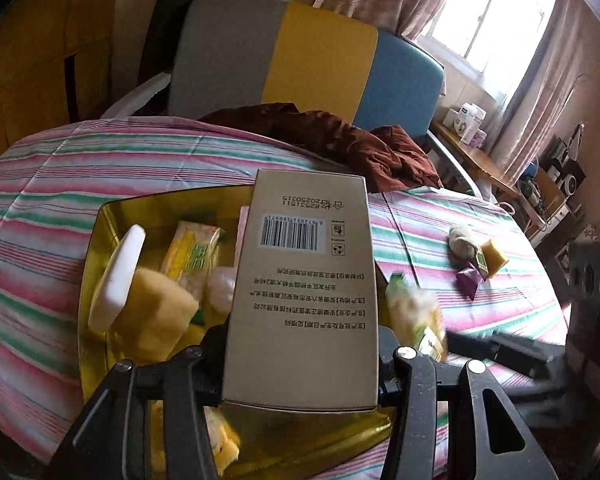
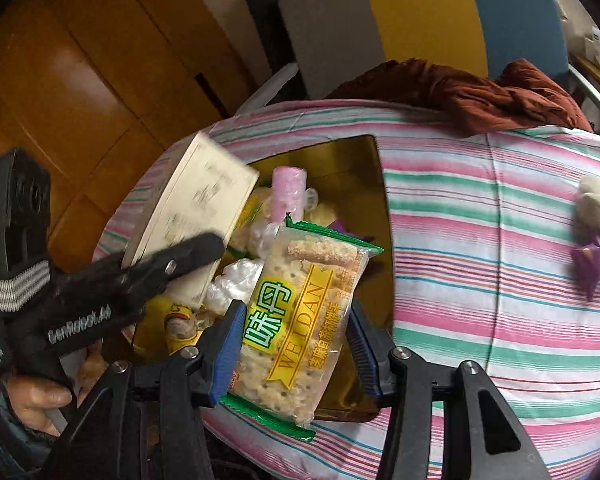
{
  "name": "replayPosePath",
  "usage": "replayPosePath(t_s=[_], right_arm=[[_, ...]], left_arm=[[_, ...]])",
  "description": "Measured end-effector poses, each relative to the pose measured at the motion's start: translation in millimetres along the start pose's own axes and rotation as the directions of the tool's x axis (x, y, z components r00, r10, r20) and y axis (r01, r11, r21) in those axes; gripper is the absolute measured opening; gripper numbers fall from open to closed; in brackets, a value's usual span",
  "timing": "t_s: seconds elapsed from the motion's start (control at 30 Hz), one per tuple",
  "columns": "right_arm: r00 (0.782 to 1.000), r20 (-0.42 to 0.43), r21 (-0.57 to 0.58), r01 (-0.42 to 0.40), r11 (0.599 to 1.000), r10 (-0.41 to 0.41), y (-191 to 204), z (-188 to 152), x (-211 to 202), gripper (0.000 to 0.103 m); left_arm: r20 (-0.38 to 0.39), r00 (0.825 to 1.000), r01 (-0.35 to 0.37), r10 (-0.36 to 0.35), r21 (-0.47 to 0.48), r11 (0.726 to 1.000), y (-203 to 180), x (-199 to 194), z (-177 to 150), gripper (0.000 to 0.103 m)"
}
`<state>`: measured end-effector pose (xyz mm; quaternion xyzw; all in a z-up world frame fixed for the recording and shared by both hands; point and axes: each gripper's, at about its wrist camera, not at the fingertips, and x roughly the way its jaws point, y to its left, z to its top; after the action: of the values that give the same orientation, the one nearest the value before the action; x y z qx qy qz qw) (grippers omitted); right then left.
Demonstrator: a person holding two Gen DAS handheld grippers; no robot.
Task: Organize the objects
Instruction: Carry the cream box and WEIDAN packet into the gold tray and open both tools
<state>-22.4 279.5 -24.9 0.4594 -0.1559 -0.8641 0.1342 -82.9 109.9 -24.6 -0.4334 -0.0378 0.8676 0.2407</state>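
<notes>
Evidently mid-sorting: left tongs (image 1: pixel 300 364) clamp tall beige barcoded carton (image 1: pixel 304 280), right tongs (image 2: pixel 292 344) clamp clear green-edged cracker packet (image 2: pixel 300 320), both poised above gold tin tray (image 2: pixel 364 152) for stowing.

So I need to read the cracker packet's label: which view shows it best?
The right wrist view: the cracker packet faces the camera, sharp, in the right hand-held gripper. The left wrist view shows it blurred and edge-on.

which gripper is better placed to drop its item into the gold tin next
Right, probably. The right gripper holds the cracker packet over a free part of the gold tin; the left gripper's box is bulkier.
</notes>
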Motion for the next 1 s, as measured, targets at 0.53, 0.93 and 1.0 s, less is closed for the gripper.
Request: replayPosePath(t_s=[0.53,0.93,1.0], right_arm=[[0.998,-0.066,-0.012,0.005,1.000,-0.005,10.6,-0.8,31.9,0.051],[0.997,-0.060,-0.034,0.049,0.998,-0.051,16.8,-3.0,42.0,0.051],[0.997,-0.060,-0.034,0.053,0.998,-0.055,17.9,-4.5,40.8,0.051]], left_arm=[[-0.013,1.000,-0.026,0.027,0.074,0.997,-19.9,35.4,29.5,0.052],[0.097,0.986,-0.143,0.134,0.088,0.986,-18.5,10.6,20.7,0.071],[0.123,0.982,-0.158,0.146,0.091,0.983,-19.5,2.5,17.1,0.071]])
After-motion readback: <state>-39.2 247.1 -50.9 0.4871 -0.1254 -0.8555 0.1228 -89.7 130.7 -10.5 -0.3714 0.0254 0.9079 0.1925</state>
